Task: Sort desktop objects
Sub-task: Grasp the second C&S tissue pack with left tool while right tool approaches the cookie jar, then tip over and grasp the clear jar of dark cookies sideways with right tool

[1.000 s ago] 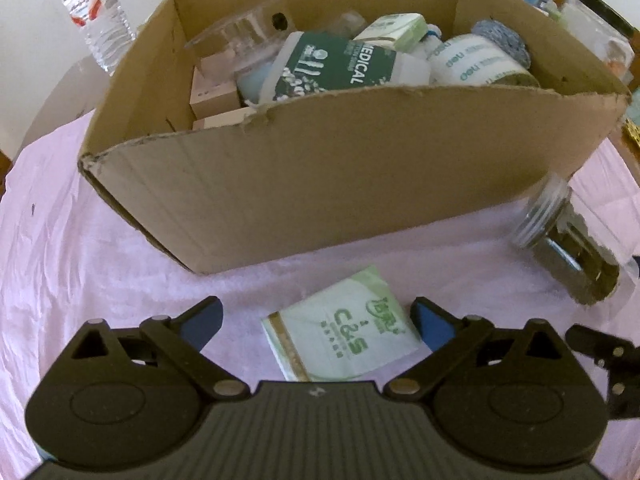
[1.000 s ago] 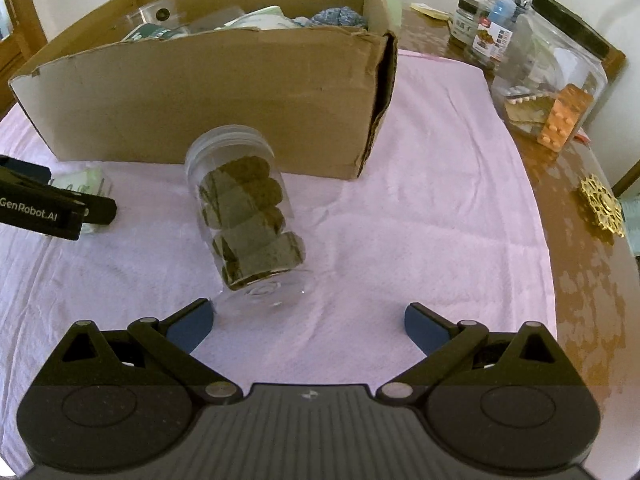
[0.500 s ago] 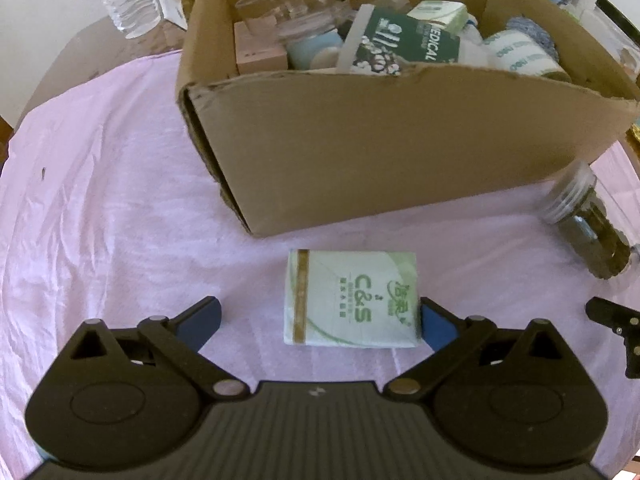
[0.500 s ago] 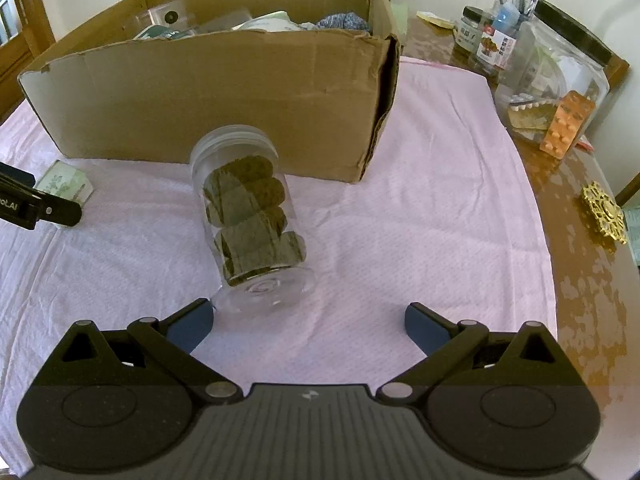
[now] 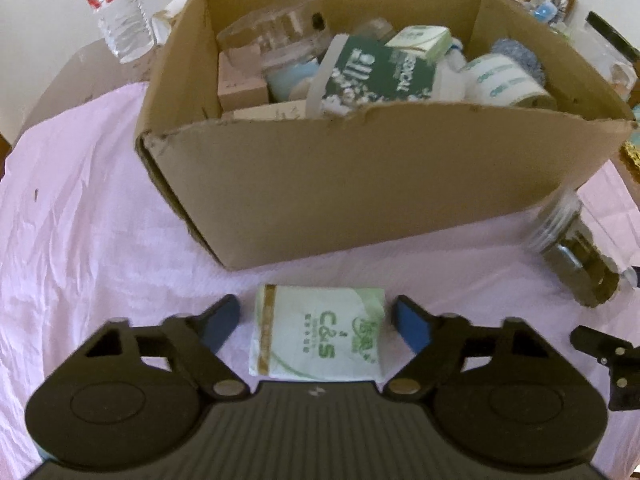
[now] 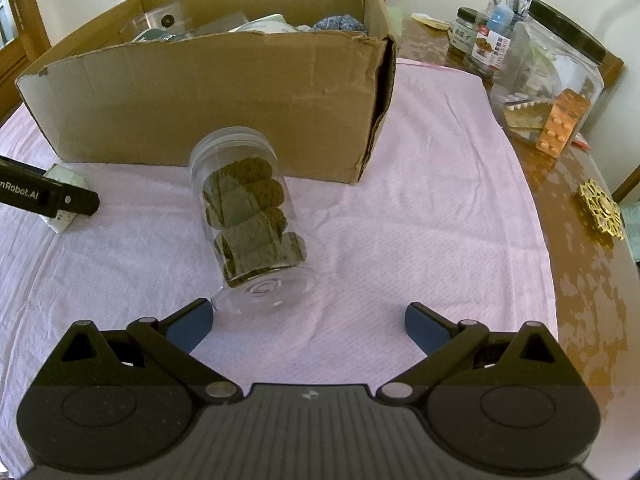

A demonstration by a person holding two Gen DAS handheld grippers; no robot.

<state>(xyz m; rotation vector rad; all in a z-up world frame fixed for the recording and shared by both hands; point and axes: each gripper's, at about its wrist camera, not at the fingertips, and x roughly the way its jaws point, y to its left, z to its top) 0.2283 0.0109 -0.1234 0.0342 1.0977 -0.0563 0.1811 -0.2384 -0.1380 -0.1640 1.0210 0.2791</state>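
Blue-padded, the left gripper [image 5: 316,316] was closing its jaws around a green-and-white tissue pack [image 5: 318,338] lying flat on the pink cloth [image 5: 100,220]; narrow gaps remained on both sides, so nothing was gripped. The cardboard box [image 5: 360,184] stood just beyond. The right gripper [image 6: 308,322] hung wide apart and empty, a clear jar [image 6: 250,220] of brown pieces lying just ahead by its left finger.

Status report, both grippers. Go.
Left gripper closing around flat green-white tissue pack, not yet gripping. Right gripper open, empty. Nothing blocking.
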